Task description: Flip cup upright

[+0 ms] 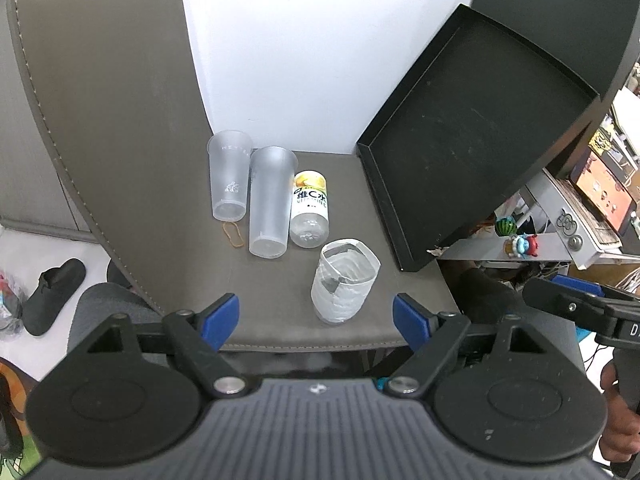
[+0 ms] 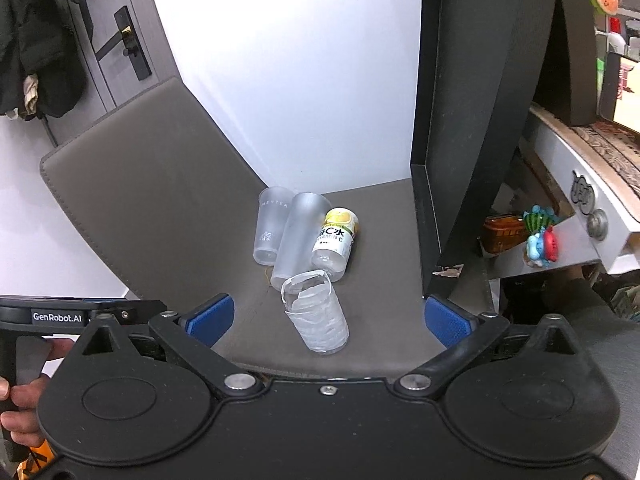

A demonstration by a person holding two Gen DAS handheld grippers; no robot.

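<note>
A crumpled white-taped clear cup [image 1: 345, 280] stands mouth up on the grey chair seat [image 1: 280, 312], near its front edge; it also shows in the right wrist view [image 2: 318, 316]. Behind it two frosted cups lie on their sides, a short one [image 1: 229, 176] [image 2: 269, 226] and a taller one [image 1: 270, 202] [image 2: 298, 236], mouths toward the wall. My left gripper [image 1: 316, 320] is open and empty, its blue pads just in front of the taped cup. My right gripper [image 2: 328, 316] is open and empty, its pads on either side of that cup without touching.
A clear bottle with a yellow label [image 1: 310, 210] [image 2: 334, 240] lies beside the taller cup. A rubber band [image 1: 233, 233] lies on the seat. A black tray [image 1: 480, 136] [image 2: 460, 120] leans at the right. The chair back [image 1: 104, 128] rises at the left.
</note>
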